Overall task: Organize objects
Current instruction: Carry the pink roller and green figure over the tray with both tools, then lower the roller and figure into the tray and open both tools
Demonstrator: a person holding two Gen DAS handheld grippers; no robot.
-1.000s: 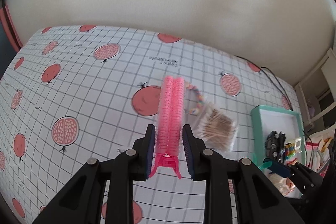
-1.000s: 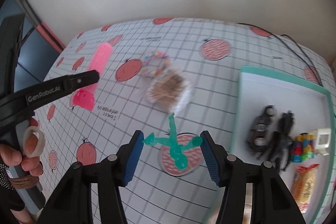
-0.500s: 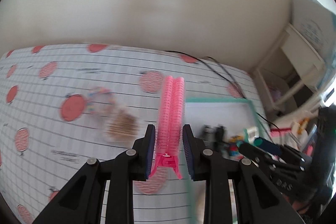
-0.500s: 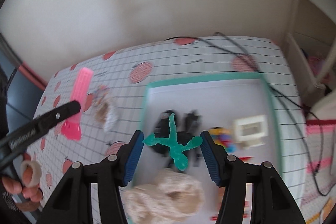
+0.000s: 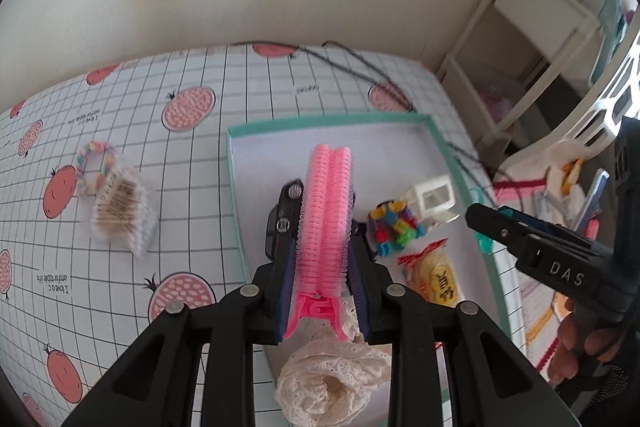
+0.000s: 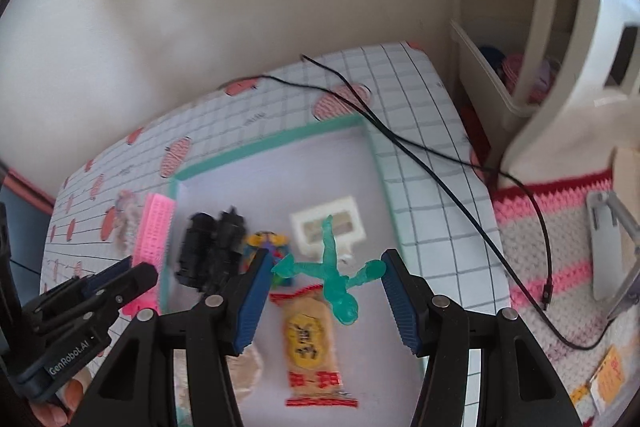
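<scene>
A tablecloth with a black grid and pink fruit prints covers the table against a plain cream wall, with white shelving off to the right and a black cable trailing over the table's far corner. A teal-rimmed tray lies on the cloth, holding a black toy, a colourful block toy, a small white frame, a yellow snack packet and a cream lace cloth; left of the tray lie a bundle of cotton swabs and a pastel bead bracelet. The left gripper is clamped on a pink hair-roller clip above the tray, and the right gripper pinches a green toy figure by its outstretched arms, also over the tray. A second ago both grippers hung over the bare cloth left of the tray; now they have swung across above it.
</scene>
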